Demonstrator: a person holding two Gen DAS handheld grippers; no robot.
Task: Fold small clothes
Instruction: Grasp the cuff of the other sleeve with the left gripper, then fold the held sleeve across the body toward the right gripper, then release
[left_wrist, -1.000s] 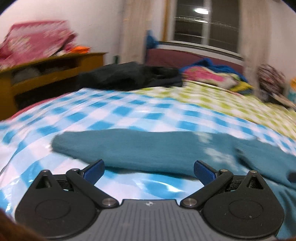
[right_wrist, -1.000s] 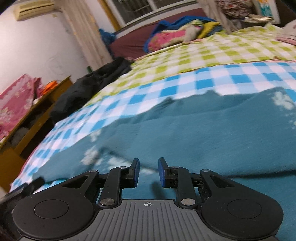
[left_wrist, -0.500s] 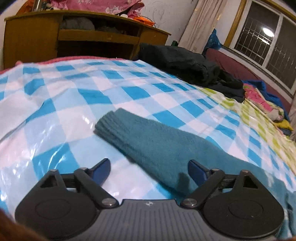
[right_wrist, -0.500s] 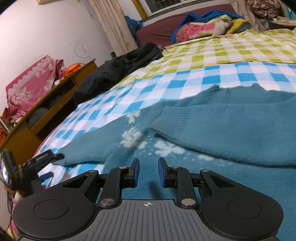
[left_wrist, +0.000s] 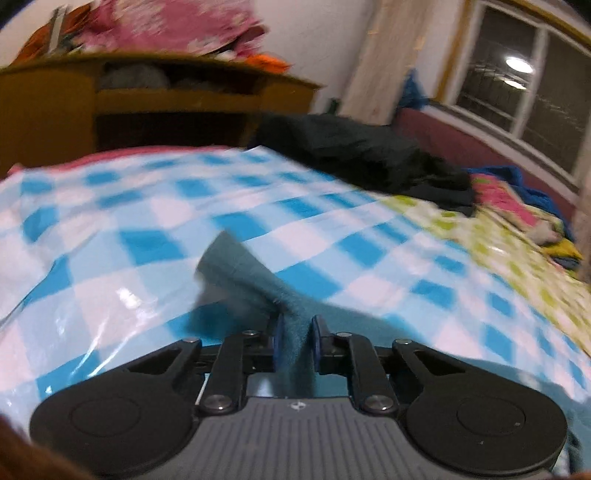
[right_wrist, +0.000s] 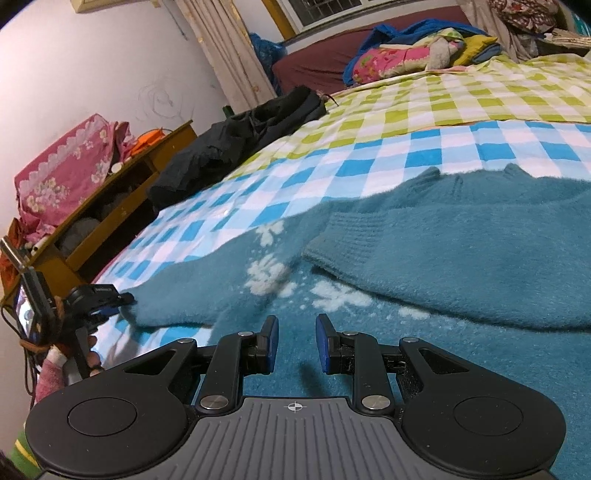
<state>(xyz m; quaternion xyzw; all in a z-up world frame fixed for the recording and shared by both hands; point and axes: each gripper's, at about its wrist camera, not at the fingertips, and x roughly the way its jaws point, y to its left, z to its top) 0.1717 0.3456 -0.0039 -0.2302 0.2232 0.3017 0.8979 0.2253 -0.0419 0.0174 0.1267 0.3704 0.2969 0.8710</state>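
A small teal knit sweater with white snowflake marks lies on a blue-and-white checked plastic sheet on the bed. One sleeve is folded across its body. My left gripper is shut on the other sleeve near its cuff, which is lifted off the sheet. In the right wrist view the left gripper shows at the sleeve end at far left. My right gripper hovers low over the sweater's body, jaws a narrow gap apart with nothing between them.
A black garment lies on the far side of the bed. A green checked sheet covers the bed beyond. A wooden shelf unit with pink bedding stands on the left. Heaped clothes lie near the window.
My left gripper has closed from wide open onto the sleeve and raised it off the sheet. My right gripper has drawn back slightly over the sweater, with the gap between its jaws unchanged.
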